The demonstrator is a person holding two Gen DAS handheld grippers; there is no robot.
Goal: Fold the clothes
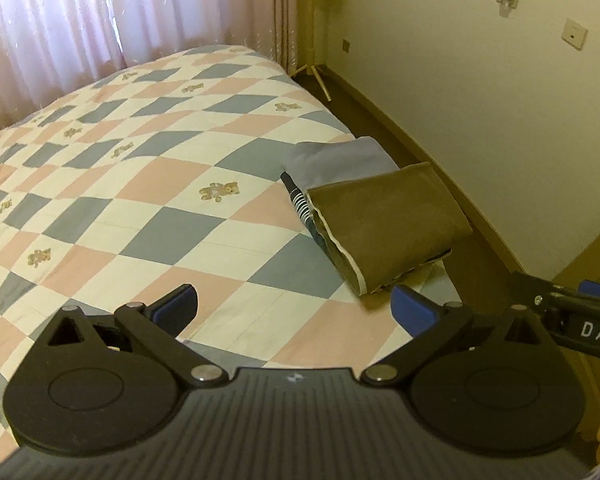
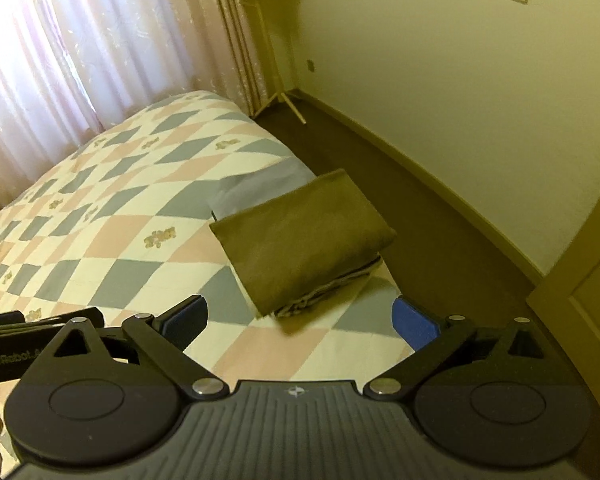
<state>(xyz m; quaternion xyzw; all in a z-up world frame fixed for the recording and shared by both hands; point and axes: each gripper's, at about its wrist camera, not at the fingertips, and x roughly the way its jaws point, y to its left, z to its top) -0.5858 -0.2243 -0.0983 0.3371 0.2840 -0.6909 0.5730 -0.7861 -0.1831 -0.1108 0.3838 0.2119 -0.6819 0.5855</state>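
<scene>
A folded olive-brown garment [image 1: 388, 224] [image 2: 304, 240] tops a small stack at the bed's right edge. Under it lie a dark striped garment [image 1: 298, 196] and a folded grey-lilac one [image 1: 336, 158] [image 2: 256, 188]. My left gripper [image 1: 294, 312] is open above the quilt, just short of the stack, nothing between its blue pads. My right gripper [image 2: 300, 322] is open too, hovering in front of the stack's near corner, empty. Part of the right gripper's body [image 1: 580, 320] shows at the right of the left wrist view.
The bed is covered by a checked quilt [image 1: 148, 184] [image 2: 112, 216] of pink, grey and cream with small bears. Curtains [image 1: 60, 20] hang behind it. A dark floor strip [image 2: 380, 184], a wooden stand's legs [image 2: 288, 104] and a cream wall run along the right. A door [image 2: 588, 304] is at far right.
</scene>
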